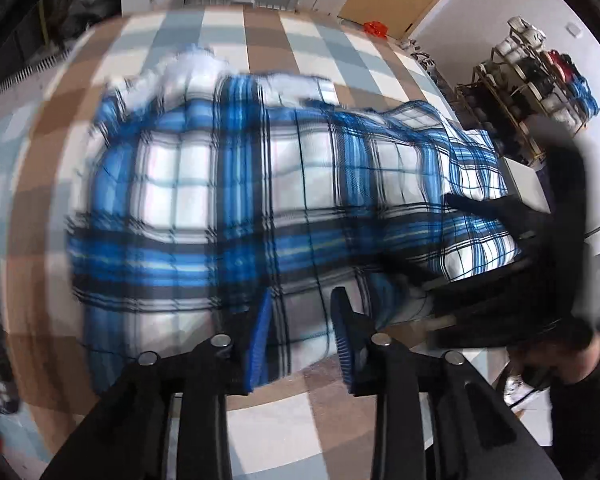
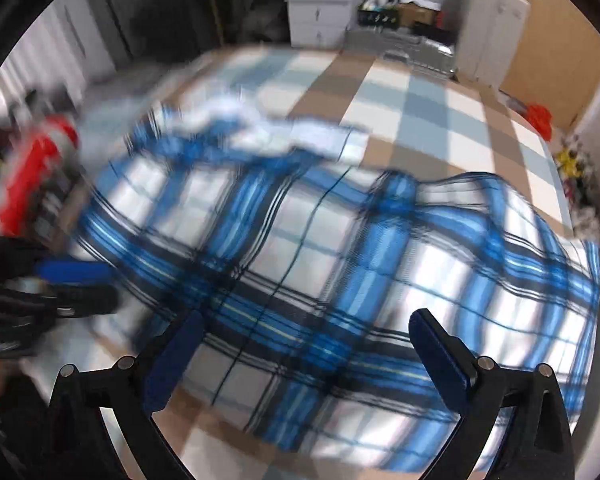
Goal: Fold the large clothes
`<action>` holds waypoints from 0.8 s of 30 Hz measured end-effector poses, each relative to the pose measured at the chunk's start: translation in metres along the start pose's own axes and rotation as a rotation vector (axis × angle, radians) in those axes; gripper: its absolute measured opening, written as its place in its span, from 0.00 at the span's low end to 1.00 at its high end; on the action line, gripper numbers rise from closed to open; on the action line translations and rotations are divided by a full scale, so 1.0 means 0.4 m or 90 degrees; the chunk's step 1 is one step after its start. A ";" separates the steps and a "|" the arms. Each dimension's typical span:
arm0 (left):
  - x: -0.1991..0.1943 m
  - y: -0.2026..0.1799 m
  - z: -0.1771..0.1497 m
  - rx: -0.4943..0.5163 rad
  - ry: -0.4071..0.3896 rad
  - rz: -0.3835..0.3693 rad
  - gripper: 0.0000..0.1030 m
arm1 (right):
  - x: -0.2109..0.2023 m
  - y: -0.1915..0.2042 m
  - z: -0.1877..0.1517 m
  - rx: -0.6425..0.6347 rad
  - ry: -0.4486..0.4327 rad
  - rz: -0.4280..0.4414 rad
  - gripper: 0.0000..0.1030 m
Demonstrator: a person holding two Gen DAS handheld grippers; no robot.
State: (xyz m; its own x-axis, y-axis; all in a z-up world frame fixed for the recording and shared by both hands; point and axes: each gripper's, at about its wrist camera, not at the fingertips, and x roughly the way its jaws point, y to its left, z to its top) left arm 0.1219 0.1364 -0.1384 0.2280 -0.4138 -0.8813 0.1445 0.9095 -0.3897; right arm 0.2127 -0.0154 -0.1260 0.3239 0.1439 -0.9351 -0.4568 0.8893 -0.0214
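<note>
The plaid shirt [image 1: 236, 200] is being shown spread across the middle of both frames, lying on a checked cloth [image 1: 260, 36]. The left gripper [image 1: 300, 332] is being held at the lower centre of its view with its jaws partly apart; shirt fabric is being seen between the blue pads [image 1: 260, 340], but because of blur it cannot be told whether it is being pinched or merely overhung. The right gripper [image 2: 304, 356] is being held low in its own frame with its jaws wide apart over the shirt, nothing being clamped.

A risk is being judged here: if only one layer is being caught by the left jaws, the hem may be dragged unevenly and the shirt bunched rather than folded; with the right jaws empty, one side may be left behind and the fold skewed.

In the left view, the right gripper's body and a person's dark sleeve [image 1: 580, 392] are being shown at the lower right. In the right view, a red item [image 2: 32, 168] at the left edge is being shown, and the shirt's far end at the right.
</note>
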 end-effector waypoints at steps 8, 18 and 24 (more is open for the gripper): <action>-0.014 0.086 -0.046 -0.070 -0.039 0.016 0.29 | -0.010 -0.031 -0.012 0.041 -0.017 0.034 1.00; -0.016 0.121 -0.091 -0.143 -0.101 0.011 0.42 | 0.004 0.002 -0.032 0.051 -0.002 0.028 1.00; -0.040 0.134 -0.117 -0.144 -0.124 -0.004 0.42 | -0.128 -0.064 -0.008 0.083 -0.107 0.062 1.00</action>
State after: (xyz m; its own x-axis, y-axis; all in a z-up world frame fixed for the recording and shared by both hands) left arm 0.0809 0.1934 -0.1575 0.4120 -0.3986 -0.8194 -0.0673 0.8835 -0.4636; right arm 0.2051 -0.0470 -0.0787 0.4218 0.2929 -0.8581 -0.3861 0.9143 0.1223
